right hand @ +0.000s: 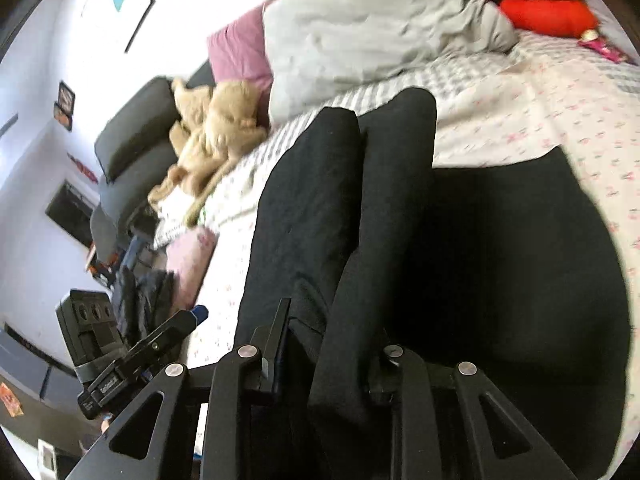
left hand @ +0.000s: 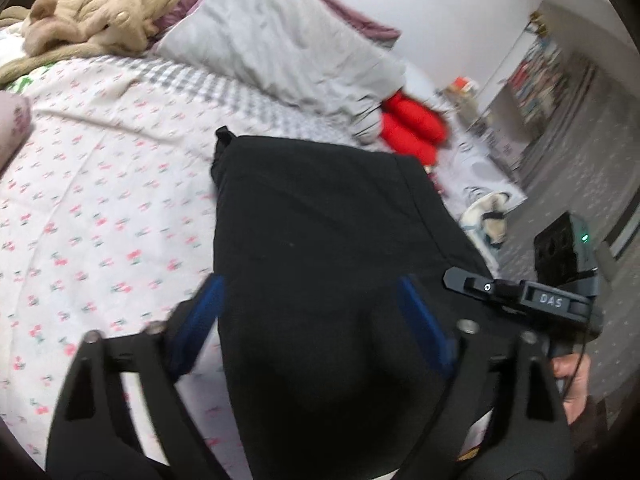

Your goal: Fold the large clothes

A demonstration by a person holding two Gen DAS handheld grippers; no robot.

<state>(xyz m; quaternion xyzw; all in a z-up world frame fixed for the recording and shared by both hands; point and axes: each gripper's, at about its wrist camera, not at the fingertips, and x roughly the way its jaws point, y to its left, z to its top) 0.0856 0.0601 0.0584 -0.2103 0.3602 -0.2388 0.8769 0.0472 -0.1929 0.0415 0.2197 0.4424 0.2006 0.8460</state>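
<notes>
Right hand-held gripper [right hand: 324,344] on black garment [right hand: 316,200]

Black pants [left hand: 320,240] on a white bedsheet [left hand: 100,208] with tiny pink flowers, grey pillow [left hand: 280,48], red cushions [left hand: 412,128], tan plush toy [left hand: 100,12].

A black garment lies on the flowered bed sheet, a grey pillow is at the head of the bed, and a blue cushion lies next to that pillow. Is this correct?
One detail is wrong: the cushion next to the grey pillow is red, not blue, as the left wrist view shows. The black garment does lie on the flowered bed sheet.
</notes>
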